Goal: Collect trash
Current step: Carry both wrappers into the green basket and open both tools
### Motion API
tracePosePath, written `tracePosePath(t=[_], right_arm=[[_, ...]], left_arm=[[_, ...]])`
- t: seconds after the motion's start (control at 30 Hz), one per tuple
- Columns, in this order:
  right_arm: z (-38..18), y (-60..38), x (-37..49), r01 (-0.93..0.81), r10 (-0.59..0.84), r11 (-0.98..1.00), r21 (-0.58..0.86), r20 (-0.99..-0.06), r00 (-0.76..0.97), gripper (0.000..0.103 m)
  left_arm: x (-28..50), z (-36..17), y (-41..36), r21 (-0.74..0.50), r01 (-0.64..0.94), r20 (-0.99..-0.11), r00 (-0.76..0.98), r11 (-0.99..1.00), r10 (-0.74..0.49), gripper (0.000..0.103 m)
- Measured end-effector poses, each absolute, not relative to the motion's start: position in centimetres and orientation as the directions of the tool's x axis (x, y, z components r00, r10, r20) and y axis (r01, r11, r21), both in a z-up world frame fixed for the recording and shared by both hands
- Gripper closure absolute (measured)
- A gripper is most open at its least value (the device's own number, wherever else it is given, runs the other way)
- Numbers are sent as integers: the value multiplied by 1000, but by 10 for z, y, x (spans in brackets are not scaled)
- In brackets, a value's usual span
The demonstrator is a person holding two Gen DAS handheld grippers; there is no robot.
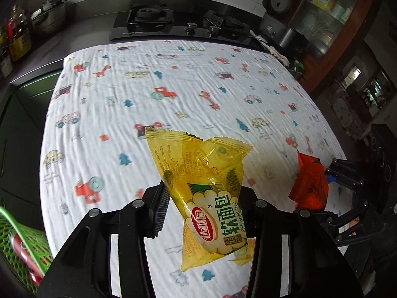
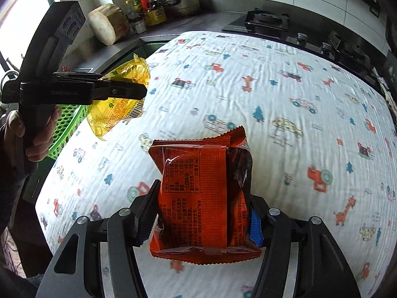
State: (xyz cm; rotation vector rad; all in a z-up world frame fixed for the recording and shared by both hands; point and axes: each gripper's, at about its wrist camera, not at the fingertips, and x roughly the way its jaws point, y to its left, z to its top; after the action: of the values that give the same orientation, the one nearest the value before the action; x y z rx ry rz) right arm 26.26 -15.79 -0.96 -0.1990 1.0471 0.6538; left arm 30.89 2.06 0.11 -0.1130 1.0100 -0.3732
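Jaws of both grippers pinch wrappers above the cloth-covered worktop (image 1: pixel 173 79), left gripper (image 1: pixel 202 208) a yellow bread wrapper (image 1: pixel 198 164), right gripper (image 2: pixel 201 213) an orange wrapper (image 2: pixel 198 193); carrying step, next a drop into the green basket (image 1: pixel 15 238) at eight o'clock.

Left gripper (image 1: pixel 202 211): black angular linkage arms joined by round silver pivot screws, ribbed black finger pads. Right gripper (image 2: pixel 203 213): the same build, one pad faced in blue. Pale lettering is printed on the black body.
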Motion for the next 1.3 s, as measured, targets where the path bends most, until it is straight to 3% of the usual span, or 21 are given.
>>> tracePosePath(t=[0.83,1.3], right_arm=[[6,83,202,-814,514,557,167,-839,179,44],[1,190,198,-843,571,490,221,-812,119,44]], left_arm=[[158,-15,302,-238,-210,-812,579,948,-76,58],[133,-62,377,-230,-367,-855,519,901,-7,58]])
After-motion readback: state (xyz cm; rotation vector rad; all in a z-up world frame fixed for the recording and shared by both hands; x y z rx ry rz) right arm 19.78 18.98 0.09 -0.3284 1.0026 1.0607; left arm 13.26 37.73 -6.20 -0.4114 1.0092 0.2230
